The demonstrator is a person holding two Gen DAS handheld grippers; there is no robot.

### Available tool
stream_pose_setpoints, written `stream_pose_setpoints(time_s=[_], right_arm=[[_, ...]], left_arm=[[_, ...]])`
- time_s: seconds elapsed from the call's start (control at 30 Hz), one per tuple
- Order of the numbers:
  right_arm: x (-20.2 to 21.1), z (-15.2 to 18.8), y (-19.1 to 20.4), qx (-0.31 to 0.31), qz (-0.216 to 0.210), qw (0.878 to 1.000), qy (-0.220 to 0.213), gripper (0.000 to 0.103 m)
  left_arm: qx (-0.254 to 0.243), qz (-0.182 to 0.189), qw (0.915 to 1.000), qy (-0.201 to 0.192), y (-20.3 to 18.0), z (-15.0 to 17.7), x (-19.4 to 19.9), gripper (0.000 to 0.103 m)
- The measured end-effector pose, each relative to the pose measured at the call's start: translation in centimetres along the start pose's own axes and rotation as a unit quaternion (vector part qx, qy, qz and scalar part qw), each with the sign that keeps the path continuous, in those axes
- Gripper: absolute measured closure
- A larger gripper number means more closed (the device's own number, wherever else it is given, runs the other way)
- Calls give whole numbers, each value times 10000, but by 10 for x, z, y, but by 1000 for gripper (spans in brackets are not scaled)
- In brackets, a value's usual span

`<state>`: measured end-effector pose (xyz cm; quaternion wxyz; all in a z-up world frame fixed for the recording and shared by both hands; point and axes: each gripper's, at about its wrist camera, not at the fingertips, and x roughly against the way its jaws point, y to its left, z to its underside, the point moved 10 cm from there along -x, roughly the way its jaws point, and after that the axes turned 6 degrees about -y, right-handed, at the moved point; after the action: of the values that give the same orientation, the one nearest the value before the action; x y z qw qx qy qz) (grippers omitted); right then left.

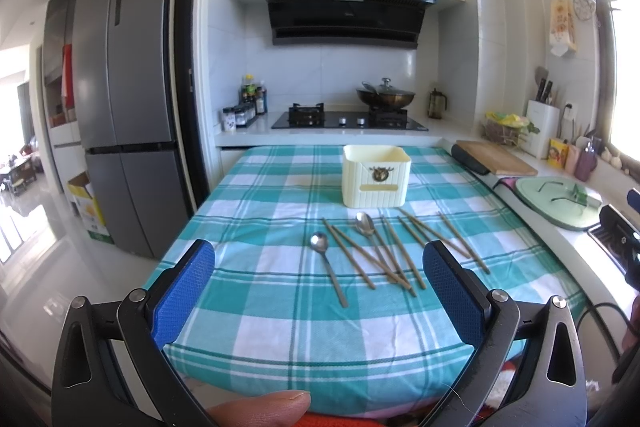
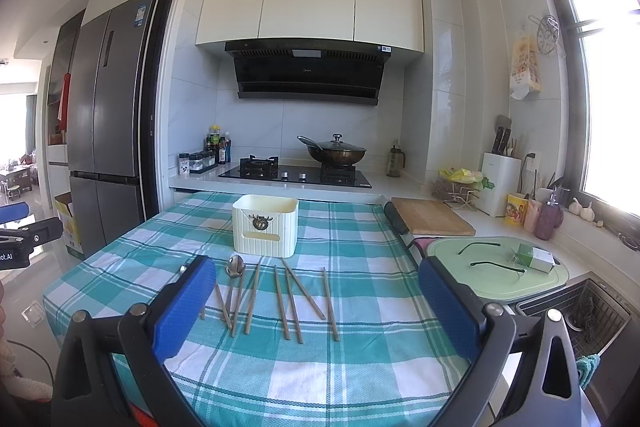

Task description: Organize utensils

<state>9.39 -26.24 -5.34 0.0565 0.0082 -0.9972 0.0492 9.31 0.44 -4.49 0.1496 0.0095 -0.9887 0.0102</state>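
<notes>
A cream ribbed utensil box [image 1: 376, 175] [image 2: 265, 223] stands open-topped at the far side of a teal checked tablecloth [image 1: 280, 307] [image 2: 360, 367]. In front of it lie several brown chopsticks [image 1: 404, 251] [image 2: 292, 301] and two metal spoons, one [image 1: 326, 261] to the left and one [image 1: 366, 225] [image 2: 235, 267] among the chopsticks. My left gripper [image 1: 319, 259] is open and empty, above the table's near edge. My right gripper [image 2: 318, 277] is open and empty, a little short of the chopsticks.
A stove with a lidded wok [image 1: 385, 95] [image 2: 336, 149] stands behind the table. To the right are a wooden cutting board [image 2: 432, 217], a green board [image 2: 500, 267] with a small carton, and a sink [image 2: 580, 311]. A grey fridge [image 1: 124, 99] stands left.
</notes>
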Motion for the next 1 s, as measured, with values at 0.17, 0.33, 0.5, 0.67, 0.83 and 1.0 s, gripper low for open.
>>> stream_pose_setpoints(time_s=[0.17, 0.33, 0.5, 0.67, 0.83, 1.0], right_arm=[[0, 0, 0, -1, 4, 10000, 1, 0], [0, 2, -1, -12, 0, 10000, 16, 0], [0, 2, -1, -12, 2, 10000, 17, 0], [0, 2, -1, -13, 4, 10000, 14, 0], [0, 2, -2, -15, -1, 10000, 19, 0], [0, 1, -2, -13, 0, 10000, 16, 0]], left_arm=[[-3, 1, 10000, -1, 0, 0, 0, 0], [-5, 0, 10000, 2, 0, 0, 0, 0], [-10, -1, 10000, 0, 0, 0, 0, 0], [-13, -1, 10000, 0, 0, 0, 0, 0], [-18, -2, 10000, 3, 0, 0, 0, 0], [-19, -2, 10000, 4, -1, 0, 0, 0]])
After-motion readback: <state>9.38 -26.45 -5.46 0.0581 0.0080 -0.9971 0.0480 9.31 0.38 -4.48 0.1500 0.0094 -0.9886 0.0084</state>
